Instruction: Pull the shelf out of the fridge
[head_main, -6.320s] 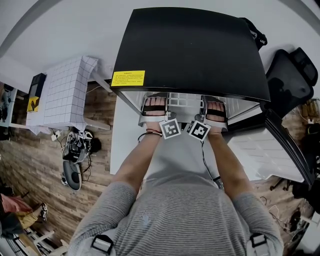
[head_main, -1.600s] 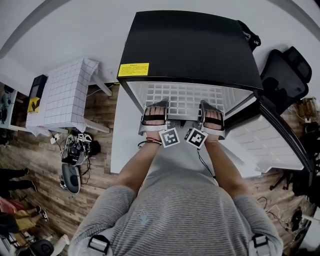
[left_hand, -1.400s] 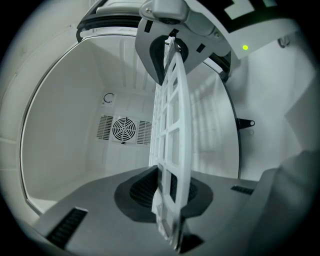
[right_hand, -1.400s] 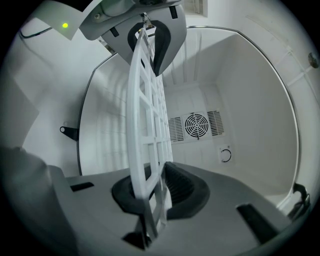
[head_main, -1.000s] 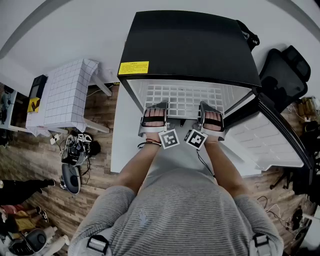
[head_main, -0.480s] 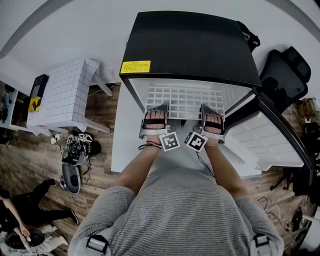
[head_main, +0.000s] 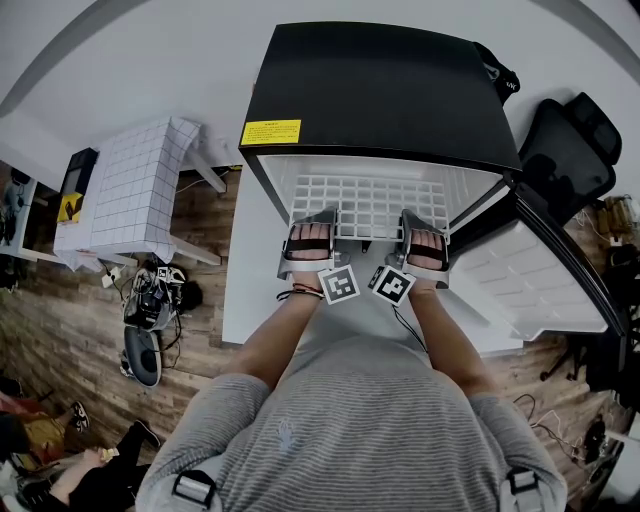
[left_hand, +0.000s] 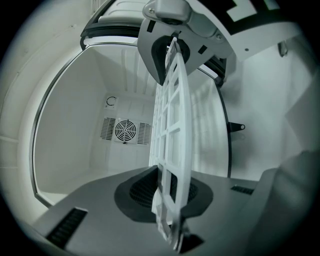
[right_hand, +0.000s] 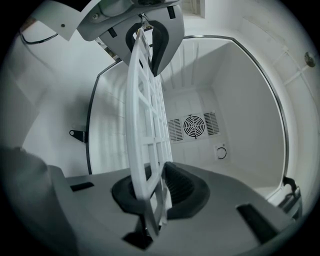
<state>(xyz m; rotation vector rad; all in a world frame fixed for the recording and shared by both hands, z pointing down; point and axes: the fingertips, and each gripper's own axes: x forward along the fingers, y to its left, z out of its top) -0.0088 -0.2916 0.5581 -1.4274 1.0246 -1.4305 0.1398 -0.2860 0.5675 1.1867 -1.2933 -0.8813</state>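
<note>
Left gripper (head_main: 312, 222) and right gripper (head_main: 422, 222) each clamp shut on the front edge of the white grid shelf (head_main: 370, 195), drawn partway out of the open black fridge (head_main: 380, 90) (its rear inside the cabinet), with the final pull clear yet to come.

Black fridge (head_main: 385, 90) on white table (head_main: 243, 290)

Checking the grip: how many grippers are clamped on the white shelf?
2: left gripper on the front edge of the shelf at left, right gripper at right.
</note>
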